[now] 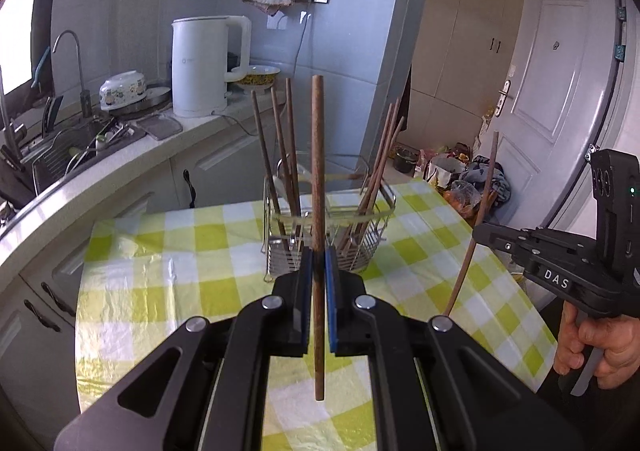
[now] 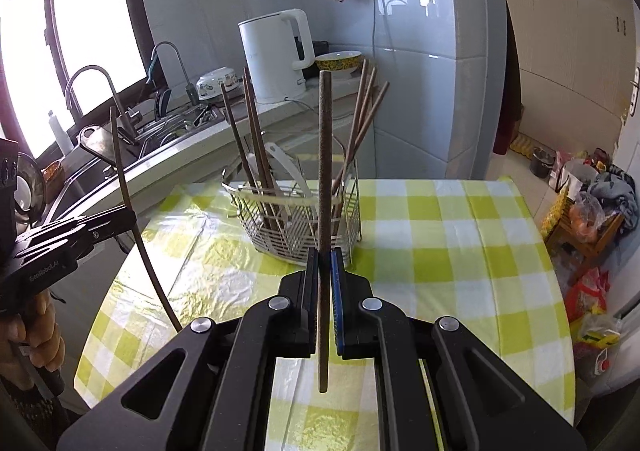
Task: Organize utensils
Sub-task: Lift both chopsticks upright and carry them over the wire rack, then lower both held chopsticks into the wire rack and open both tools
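On the checked table [image 1: 160, 251] a wire caddy [image 1: 280, 263] of chopsticks stands. One upright chopstick [image 1: 319, 179] is pinched by the left gripper [image 1: 319, 263], another [image 2: 325, 211] by the right gripper [image 2: 325, 267], both before the caddy.

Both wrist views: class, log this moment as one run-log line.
left tongs: shut on chopstick | right tongs: shut on second chopstick | wire caddy: on table, chopsticks inside

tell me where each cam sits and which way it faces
Left wrist: on the left gripper, facing the wire basket; shows its chopstick and the right gripper.
Right wrist: on the right gripper, facing the same basket; shows its chopstick and the left gripper.
Shared: basket, kettle, checked table.
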A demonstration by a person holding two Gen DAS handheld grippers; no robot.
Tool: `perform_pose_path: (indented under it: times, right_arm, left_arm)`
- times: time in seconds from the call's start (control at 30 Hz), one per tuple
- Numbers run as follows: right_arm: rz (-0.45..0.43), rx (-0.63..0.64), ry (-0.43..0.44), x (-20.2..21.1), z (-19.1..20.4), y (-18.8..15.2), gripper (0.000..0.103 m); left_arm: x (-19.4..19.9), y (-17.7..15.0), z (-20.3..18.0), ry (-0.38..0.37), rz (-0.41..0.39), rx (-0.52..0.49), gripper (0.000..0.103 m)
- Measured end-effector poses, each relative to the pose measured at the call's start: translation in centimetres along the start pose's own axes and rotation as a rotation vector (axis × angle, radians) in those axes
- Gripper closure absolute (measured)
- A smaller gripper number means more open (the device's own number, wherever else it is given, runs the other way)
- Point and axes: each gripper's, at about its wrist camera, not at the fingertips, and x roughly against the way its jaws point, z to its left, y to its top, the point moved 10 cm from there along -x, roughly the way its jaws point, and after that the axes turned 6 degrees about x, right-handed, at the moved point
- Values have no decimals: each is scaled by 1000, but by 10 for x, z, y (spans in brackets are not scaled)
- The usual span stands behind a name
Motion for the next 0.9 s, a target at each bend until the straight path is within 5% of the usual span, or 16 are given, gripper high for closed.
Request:
perform_pose_path:
  times: [0.53,0.9]
  right_arm:
    - [-89,38,-2,-14,-8,144,95]
    - [-102,-7,-9,-53,-25,168,95]
  left_arm:
    - [-8,144,-20,18,-116,-62,97]
    - [-52,176,-18,69,-136,-75,97]
